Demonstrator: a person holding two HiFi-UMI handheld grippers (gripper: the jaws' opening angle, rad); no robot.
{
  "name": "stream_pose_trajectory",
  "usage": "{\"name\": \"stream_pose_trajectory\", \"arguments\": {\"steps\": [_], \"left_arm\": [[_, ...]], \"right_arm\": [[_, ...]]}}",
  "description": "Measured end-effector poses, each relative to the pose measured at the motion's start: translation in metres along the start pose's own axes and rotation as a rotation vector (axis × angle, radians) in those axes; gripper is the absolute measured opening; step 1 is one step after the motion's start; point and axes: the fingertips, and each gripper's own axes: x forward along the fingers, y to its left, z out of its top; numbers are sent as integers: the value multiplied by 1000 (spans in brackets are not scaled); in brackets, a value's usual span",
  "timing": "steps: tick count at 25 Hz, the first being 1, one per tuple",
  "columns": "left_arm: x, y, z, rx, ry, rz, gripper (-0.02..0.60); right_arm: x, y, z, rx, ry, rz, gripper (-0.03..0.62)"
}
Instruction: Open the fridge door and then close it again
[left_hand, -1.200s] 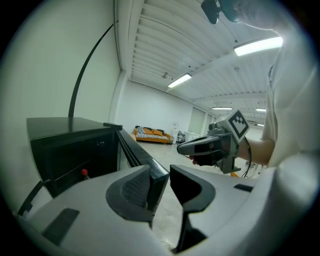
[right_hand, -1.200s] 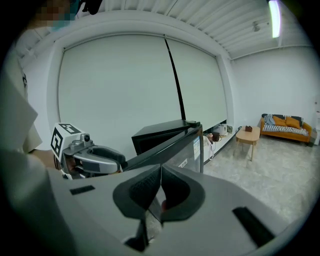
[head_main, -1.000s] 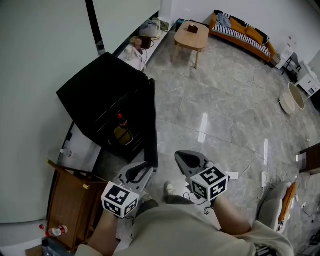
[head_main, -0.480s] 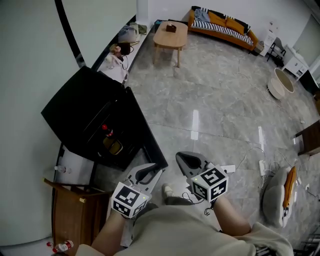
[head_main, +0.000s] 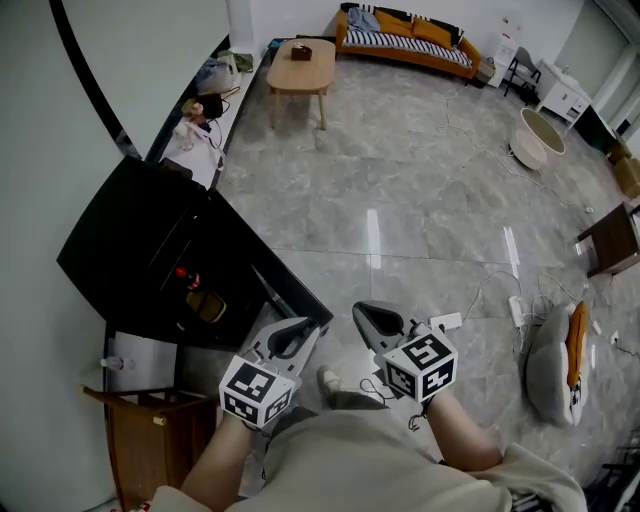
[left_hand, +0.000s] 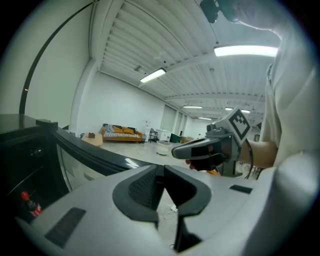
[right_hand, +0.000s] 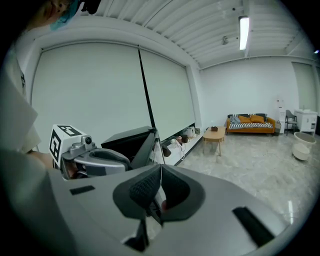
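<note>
The black fridge (head_main: 120, 250) stands against the wall on the left of the head view. Its glass door (head_main: 275, 275) is swung wide open, out over the grey stone floor (head_main: 420, 220). Inside, a red-capped bottle (head_main: 181, 273) stands on a shelf, with a yellowish item (head_main: 207, 306) just below it.

The left gripper (head_main: 298, 330) is held low, just beside the free edge of the door. Its fingers (left_hand: 140, 190) have just been closing and now stand a narrow gap apart. Only floor shows through the gap, and in the left gripper view the dark door edge passes to their left. The right gripper (head_main: 368, 315) hangs alongside it, over the bare floor and apart from the door. Its fingers (right_hand: 175, 192) are pressed together and hold nothing.

A wooden cabinet (head_main: 150, 445) sits beside the fridge at the lower left. Far across the room a light wooden coffee table (head_main: 300, 65) stands near an orange striped sofa (head_main: 405, 30).
</note>
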Motion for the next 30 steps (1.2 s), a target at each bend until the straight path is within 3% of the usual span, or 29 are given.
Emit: {"name": "stream_pose_trajectory", "arguments": {"steps": [3, 9, 25, 30], "left_arm": [[14, 15, 7, 6, -1, 45, 48], [47, 19, 17, 42, 24, 8, 34], [133, 31, 47, 68, 34, 41, 29], [154, 37, 58, 53, 34, 67, 29]], "right_arm": [[-3, -11, -1, 11, -6, -16, -3], [-5, -32, -6, 29, -8, -38, -3], [-13, -93, -10, 84, -33, -84, -3], [-15, -109, 1, -22, -39, -109, -3]]}}
